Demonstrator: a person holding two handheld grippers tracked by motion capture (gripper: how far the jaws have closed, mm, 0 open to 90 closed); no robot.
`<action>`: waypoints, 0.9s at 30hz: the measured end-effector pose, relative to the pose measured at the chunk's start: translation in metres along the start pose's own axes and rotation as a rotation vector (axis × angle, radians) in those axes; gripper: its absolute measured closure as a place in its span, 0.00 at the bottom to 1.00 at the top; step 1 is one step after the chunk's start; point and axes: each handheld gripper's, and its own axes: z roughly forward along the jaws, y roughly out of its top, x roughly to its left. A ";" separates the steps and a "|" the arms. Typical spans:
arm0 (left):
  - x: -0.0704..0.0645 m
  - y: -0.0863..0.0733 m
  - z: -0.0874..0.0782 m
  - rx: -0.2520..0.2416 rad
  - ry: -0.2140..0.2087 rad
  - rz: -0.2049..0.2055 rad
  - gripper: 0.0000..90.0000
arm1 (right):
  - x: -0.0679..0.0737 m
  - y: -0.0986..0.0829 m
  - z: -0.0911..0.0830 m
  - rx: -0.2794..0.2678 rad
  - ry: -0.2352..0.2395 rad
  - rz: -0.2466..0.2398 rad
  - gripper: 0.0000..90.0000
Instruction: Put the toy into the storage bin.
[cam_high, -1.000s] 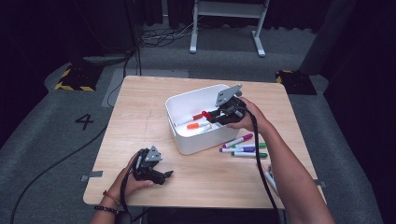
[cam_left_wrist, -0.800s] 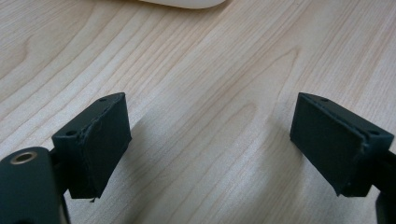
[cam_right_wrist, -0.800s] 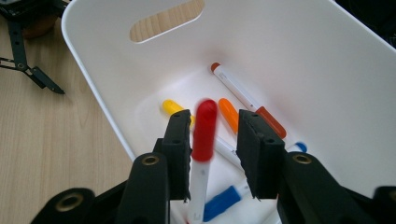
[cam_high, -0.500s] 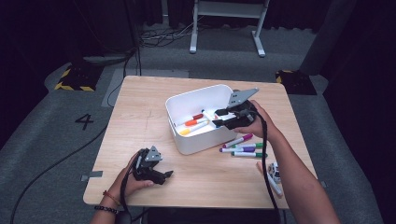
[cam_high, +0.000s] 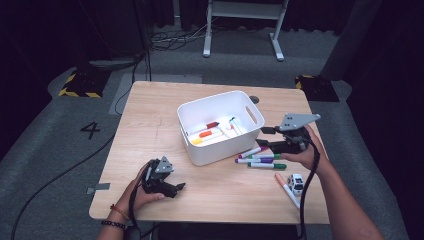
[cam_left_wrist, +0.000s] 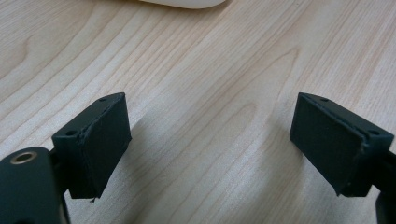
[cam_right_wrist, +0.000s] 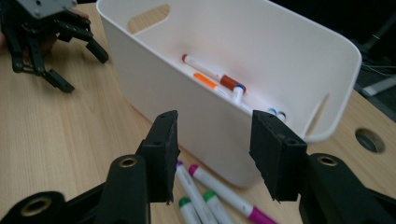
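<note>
Grey carpeted floor (cam_high: 60, 150) bearing a painted 4 (cam_high: 91, 130), dark surrounding walls.

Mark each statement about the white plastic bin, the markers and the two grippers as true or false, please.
1. The white plastic bin holds several markers. True.
2. The right gripper grips a marker. False: its jaws are open and empty, above the loose markers on the wooden table.
3. The left gripper is inside the bin. False: it rests on the light wooden table, open.
4. A small white toy car lies near the right hand. True.
</note>
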 end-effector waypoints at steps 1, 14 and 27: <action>0.000 0.000 0.000 0.000 0.000 0.000 0.14 | 0.003 -0.007 -0.005 -0.002 -0.018 0.014 0.58; 0.001 0.001 0.000 0.003 0.009 0.010 0.14 | 0.045 -0.109 -0.025 0.145 -0.080 0.119 0.57; 0.001 0.001 0.000 0.002 0.009 0.011 0.14 | 0.044 -0.131 0.006 0.314 -0.100 0.170 0.56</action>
